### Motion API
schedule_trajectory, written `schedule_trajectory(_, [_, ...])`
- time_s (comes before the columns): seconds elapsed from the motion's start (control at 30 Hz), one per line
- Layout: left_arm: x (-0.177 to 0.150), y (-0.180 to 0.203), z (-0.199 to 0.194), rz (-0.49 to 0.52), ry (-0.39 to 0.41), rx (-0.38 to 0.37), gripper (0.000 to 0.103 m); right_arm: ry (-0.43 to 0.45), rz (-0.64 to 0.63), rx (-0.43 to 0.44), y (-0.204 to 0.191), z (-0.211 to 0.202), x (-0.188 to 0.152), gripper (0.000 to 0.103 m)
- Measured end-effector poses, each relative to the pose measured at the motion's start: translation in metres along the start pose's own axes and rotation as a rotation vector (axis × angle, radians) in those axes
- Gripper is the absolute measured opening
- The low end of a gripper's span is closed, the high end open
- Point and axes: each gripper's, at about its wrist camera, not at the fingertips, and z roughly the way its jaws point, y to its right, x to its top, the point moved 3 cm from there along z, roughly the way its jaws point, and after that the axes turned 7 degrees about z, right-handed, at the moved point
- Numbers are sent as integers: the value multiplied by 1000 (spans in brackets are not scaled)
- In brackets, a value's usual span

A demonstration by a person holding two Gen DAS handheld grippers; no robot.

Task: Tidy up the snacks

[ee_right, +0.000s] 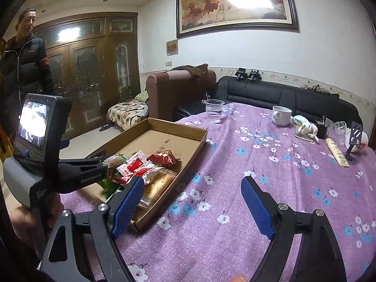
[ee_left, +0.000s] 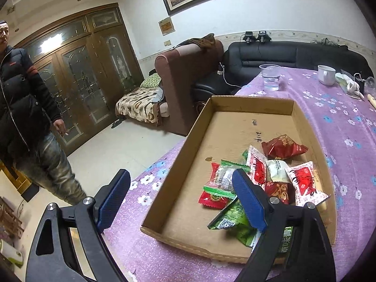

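Observation:
A shallow cardboard tray (ee_left: 251, 99) lies on the purple flowered tablecloth (ee_left: 340, 129). Several snack packets are heaped in its near right corner: a red one (ee_left: 283, 146), white-and-red ones (ee_left: 305, 183) and green ones (ee_left: 231, 221). My left gripper (ee_left: 180, 174) is open; its right finger hangs over the heap and its left finger is outside the tray's left wall, holding nothing. In the right wrist view the left gripper (ee_right: 107, 164) reaches over the packets (ee_right: 138, 164) in the tray (ee_right: 181, 127). My right gripper (ee_right: 192, 181) is open and empty above the cloth, right of the tray's near corner.
A plastic cup of water (ee_right: 213, 110), a white mug (ee_right: 282, 115), a crumpled cloth (ee_right: 305, 128) and a pale stick (ee_right: 337, 151) stand farther back on the table. A person in a dark jacket (ee_left: 23, 94) stands left of the table. Sofas (ee_right: 270, 91) lie beyond.

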Motion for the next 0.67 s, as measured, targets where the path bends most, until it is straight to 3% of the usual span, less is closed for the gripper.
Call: schedule_trajectory(0.67, [2, 0, -3, 6, 5, 6, 90, 11, 11, 0, 2, -3, 3, 86])
